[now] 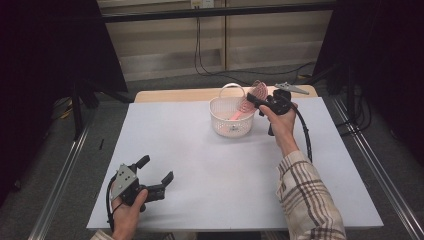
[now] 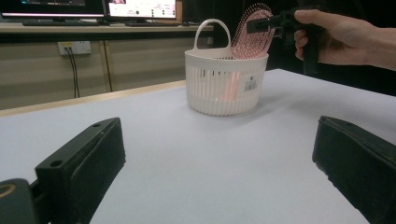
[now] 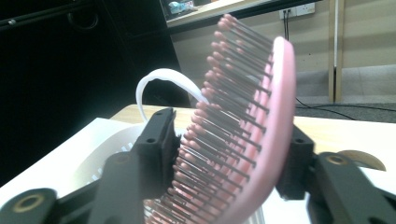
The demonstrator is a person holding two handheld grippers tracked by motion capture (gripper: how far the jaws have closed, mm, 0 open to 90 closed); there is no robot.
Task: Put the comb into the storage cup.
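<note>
At the near left corner of the white-topped table, the left gripper rests low in the person's left hand, its two black jaws spread wide with nothing between them, apparently parked there so that it keeps out of the working hand's way. Across the bare middle of the tabletop, on the right, a forearm in a plaid sleeve stretches toward the far edge, where the right hand carries the right gripper up to the rim of a white slatted plastic basket. Standing in that basket is a pink hairbrush, handle down inside and bristled head rising above the rim on the right side, beside the basket's arched carrying handle. The brush leans upright, judging by its pose, because the handle is propped against the basket wall while the gripper steadies the head from the side. Seen from the right gripper view, the jaws stand on either side of the brush head, one at the bristle tips and one behind the smooth pink back; whether the pads press on it or merely bracket it cannot be told. Work appears to be at the point of depositing the hairbrush in the basket. Beyond the table's far edge lie a pale wall and trailing black cables.
</note>
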